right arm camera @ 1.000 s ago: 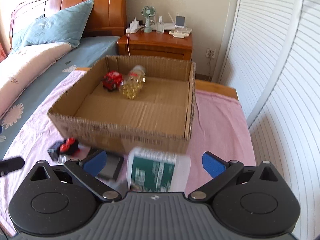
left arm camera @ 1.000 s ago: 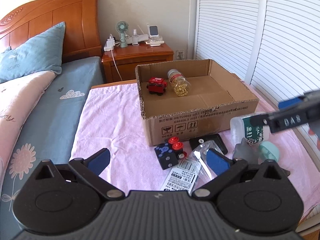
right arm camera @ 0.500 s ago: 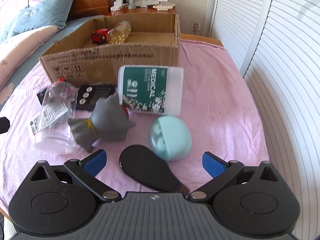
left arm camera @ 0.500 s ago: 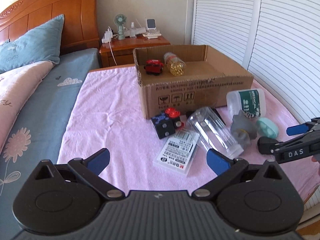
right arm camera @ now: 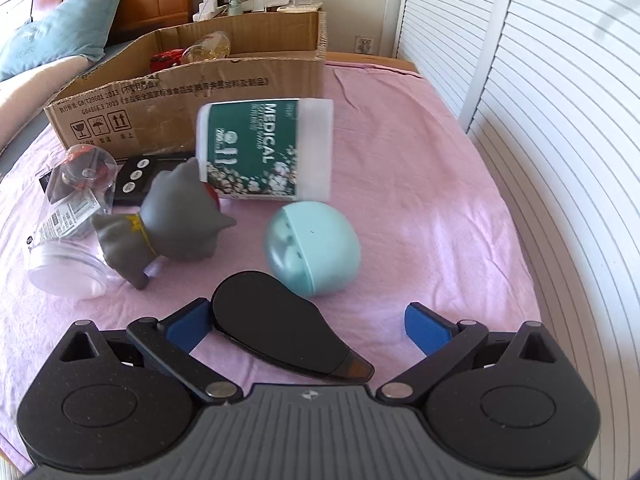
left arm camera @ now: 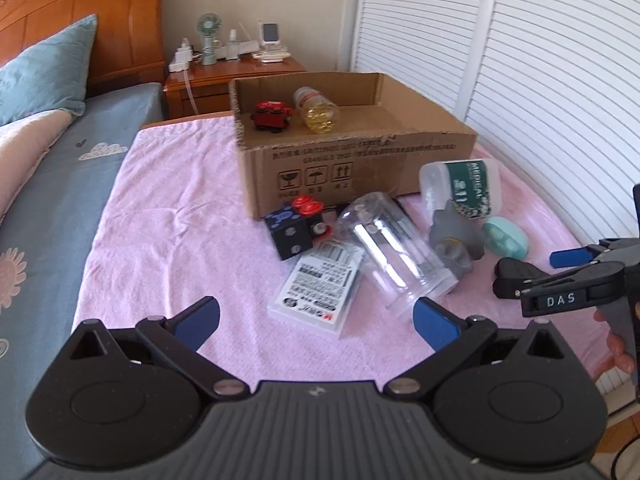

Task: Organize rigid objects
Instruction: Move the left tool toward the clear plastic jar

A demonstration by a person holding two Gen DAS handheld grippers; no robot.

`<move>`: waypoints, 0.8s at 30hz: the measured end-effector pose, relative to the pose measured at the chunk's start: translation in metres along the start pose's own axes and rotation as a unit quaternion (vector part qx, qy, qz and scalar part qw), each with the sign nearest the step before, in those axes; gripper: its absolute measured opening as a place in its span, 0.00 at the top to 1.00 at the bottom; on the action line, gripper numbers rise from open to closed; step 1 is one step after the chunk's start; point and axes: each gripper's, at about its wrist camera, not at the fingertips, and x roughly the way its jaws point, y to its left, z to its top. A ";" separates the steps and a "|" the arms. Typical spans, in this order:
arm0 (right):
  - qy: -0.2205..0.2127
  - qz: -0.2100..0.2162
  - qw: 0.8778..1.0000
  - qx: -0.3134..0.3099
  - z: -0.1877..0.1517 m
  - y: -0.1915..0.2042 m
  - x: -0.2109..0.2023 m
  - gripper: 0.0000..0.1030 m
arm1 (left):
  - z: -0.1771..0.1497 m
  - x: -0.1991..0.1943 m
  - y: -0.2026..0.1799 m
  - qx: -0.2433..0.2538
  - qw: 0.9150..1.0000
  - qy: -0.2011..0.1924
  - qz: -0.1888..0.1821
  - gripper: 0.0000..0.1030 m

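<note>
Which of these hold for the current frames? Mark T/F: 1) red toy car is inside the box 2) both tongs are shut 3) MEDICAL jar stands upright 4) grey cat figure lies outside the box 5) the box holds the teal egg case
1) The red toy car is inside the cardboard box. True.
2) Both tongs are shut. False: the left tongs and the right tongs are both open and hold nothing.
3) The MEDICAL jar stands upright. False: it lies on its side on the pink cloth.
4) The grey cat figure lies outside the box. True.
5) The box holds the teal egg case. False: it sits on the cloth, in front of the jar.
</note>
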 end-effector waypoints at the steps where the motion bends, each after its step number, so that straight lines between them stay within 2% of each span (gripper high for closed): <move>1: -0.005 0.001 1.000 -0.001 -0.004 -0.002 -0.001 0.00 | 0.003 0.000 -0.001 0.005 1.000 -0.001 -0.013 0.01; 5: -0.015 0.003 1.000 -0.004 -0.009 -0.005 -0.004 0.00 | 0.020 0.004 -0.007 0.031 0.997 -0.010 -0.070 0.01; 10: -0.017 0.005 1.000 -0.007 -0.012 -0.006 -0.004 0.00 | 0.050 0.029 -0.019 0.067 0.989 -0.002 -0.135 0.01; 17: -0.019 0.011 1.000 -0.014 -0.014 -0.007 -0.006 0.00 | 0.070 0.076 -0.029 0.090 0.983 0.039 -0.158 0.01; 20: -0.020 0.014 1.000 -0.017 -0.014 -0.007 -0.006 0.00 | 0.066 0.081 -0.030 0.096 0.980 0.047 -0.166 0.01; 24: -0.022 0.015 0.999 -0.018 -0.015 -0.007 -0.007 0.00 | 0.057 0.072 -0.039 0.134 0.974 0.052 -0.173 0.01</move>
